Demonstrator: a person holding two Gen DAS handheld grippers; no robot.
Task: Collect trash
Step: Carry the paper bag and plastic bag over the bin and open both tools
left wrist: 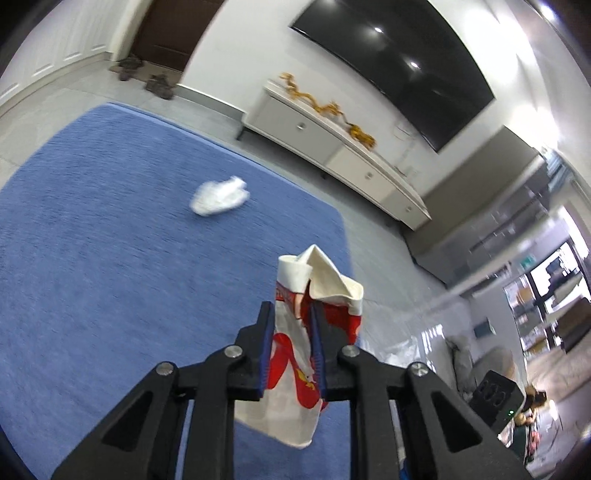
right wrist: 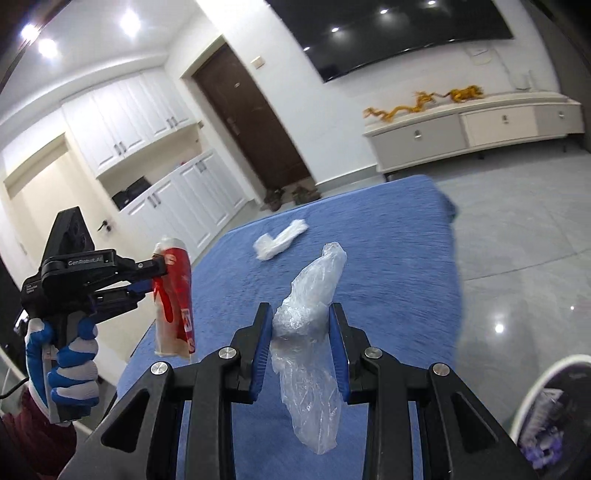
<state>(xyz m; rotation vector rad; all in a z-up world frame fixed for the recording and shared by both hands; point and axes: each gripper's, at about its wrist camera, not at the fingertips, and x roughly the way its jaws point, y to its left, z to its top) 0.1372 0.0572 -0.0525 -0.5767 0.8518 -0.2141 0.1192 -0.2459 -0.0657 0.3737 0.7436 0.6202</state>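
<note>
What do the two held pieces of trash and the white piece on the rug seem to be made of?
Red-and-white cup in the left gripper: printed paper, judging by its creased, flattened rim. Clear bag in the right gripper: thin glossy plastic film, see-through and crinkled. White wad on the blue rug: probably tissue or thin plastic; too blurred to tell.

- I see the white wad (left wrist: 218, 195) on the blue rug (left wrist: 110, 258) smeared by motion blur.
- My right wrist view's edge cuts the shoe (right wrist: 550, 417).
- Print on the crushed cup (left wrist: 295, 354) is unreadable.

Blue rug (right wrist: 369, 236) on grey tiles, white sideboard (right wrist: 472, 133) under wall-mounted TV (right wrist: 388, 29).
</note>
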